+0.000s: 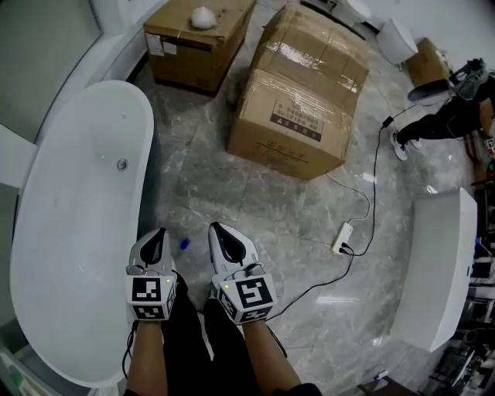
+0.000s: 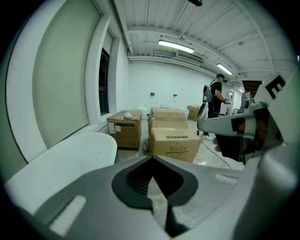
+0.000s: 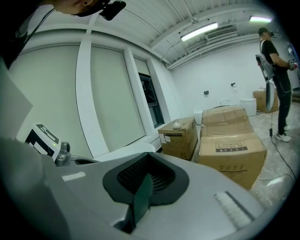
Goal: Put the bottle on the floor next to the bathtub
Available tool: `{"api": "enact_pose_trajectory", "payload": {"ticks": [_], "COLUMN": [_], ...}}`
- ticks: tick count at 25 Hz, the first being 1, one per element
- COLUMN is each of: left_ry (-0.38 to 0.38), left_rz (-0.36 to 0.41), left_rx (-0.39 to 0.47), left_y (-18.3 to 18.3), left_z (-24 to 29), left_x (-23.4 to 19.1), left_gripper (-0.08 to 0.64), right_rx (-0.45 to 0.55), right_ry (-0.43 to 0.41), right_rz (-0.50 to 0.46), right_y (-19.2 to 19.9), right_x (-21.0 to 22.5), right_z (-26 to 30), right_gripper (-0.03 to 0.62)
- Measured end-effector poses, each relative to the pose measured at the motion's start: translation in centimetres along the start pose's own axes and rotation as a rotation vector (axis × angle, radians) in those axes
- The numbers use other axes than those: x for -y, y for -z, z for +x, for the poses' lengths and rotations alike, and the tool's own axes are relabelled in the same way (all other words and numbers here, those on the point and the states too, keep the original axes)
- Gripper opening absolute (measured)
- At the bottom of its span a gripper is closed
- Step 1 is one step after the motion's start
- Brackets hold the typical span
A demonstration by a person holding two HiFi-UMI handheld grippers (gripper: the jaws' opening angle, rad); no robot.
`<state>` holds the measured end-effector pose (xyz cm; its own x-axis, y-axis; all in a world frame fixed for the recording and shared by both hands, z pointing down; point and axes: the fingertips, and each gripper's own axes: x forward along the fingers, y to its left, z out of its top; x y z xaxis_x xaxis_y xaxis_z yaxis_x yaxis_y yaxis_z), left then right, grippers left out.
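Note:
A white freestanding bathtub [image 1: 77, 224] fills the left of the head view. On the marble floor just beside its rim I see a small blue spot [image 1: 184, 244], apparently the bottle's cap seen from above; the rest of the bottle is too small to make out. My left gripper [image 1: 155, 236] hangs over the tub's edge, left of that spot, and is shut and empty. My right gripper [image 1: 220, 232] is just right of it, also shut and empty. The left gripper [image 2: 151, 161] and the right gripper [image 3: 146, 159] show closed jaws in their own views, where the bottle does not appear.
A large cardboard box [image 1: 302, 93] and a smaller one [image 1: 197, 35] with a white round object [image 1: 203, 17] on top stand ahead. A power strip [image 1: 343, 236] with a black cable lies on the floor at right. Another white fixture [image 1: 437, 271] and a person [image 1: 448, 116] are at far right.

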<state>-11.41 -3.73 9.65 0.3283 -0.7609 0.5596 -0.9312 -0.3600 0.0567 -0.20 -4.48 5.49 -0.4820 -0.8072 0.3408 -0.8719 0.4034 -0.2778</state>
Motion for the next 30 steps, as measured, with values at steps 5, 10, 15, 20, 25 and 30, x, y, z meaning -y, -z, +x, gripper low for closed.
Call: {"api": "enact_pose_trajectory", "payload": {"ticks": [5,10,15,20,25,30], "left_ry": [-0.014,-0.023,-0.033,-0.048,-0.059,-0.067], "left_rz": [0.001,0.012,0.034,0.069,0.105,0.089], "left_rx": [0.035,0.071,0.099,0.14,0.166,0.204], "left_y": [-2.5,-4.4,-6.4,-8.7,-10.7,-12.2], "left_z": [-1.7,-3.5,-5.7,-7.7,-9.1,-10.8], "left_x": [0.0,0.3,1.2,1.8,2.6,3.3], "left_gripper": [0.0,0.0,0.0,0.0,0.0,0.0], "right_rx": [0.029,0.07,0.1,0.121,0.141,0.178], "right_ry": [-0.007,-0.019,-0.031,-0.049,-0.055,-0.063], "right_rz": [-0.009,-0.022,-0.039,-0.066,-0.072,-0.096], "right_y": [-2.4,-4.5,-6.9,-8.6,-10.6,-12.4], "right_x": [-0.6,-1.5,-2.1,-2.7,-2.8,-3.0], "right_z": [-1.0,-2.1,-3.9,-5.3,-6.6,-8.2], "right_gripper": [0.018,0.018,0.018,0.017,0.014,0.011]}}
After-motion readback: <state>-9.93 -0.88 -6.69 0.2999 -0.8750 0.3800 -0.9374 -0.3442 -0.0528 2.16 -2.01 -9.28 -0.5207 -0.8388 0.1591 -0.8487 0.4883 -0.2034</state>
